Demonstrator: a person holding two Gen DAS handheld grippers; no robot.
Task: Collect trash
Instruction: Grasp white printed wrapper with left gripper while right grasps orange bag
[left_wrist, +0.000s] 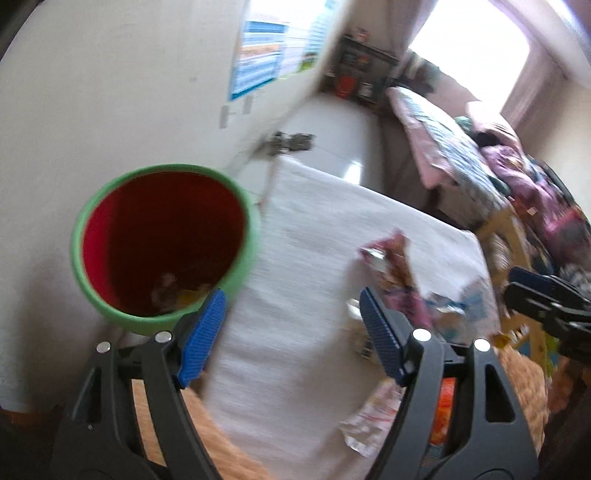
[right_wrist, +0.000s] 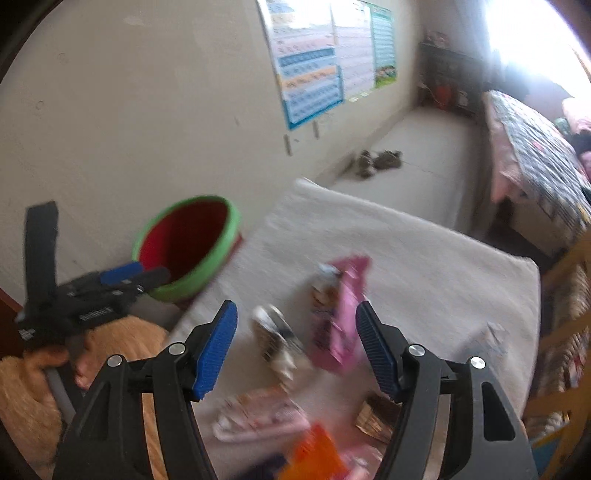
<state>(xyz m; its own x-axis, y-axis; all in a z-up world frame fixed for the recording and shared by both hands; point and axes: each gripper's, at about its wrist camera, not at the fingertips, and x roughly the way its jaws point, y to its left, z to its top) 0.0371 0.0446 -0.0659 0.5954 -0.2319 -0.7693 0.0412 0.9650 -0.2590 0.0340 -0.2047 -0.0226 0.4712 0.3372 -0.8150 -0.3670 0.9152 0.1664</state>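
The white cloth (right_wrist: 424, 251) spreads before me; the green-rimmed red bin (left_wrist: 162, 243) stands at its left edge, scraps inside; a pink wrapper (right_wrist: 343, 317) and other litter lie on the cloth; my left tongs (left_wrist: 291, 332) and right tongs (right_wrist: 295, 343) gape, released, gripping nothing.

— Could you read anything on the wall charts (right_wrist: 314, 70)?
— No, you only got blurred coloured rows there; no word or number came through.
— And the pink wrapper (right_wrist: 341, 317) or the white marking on the left gripper (right_wrist: 94, 315)?
— Print showed on both, but you couldn't read it.
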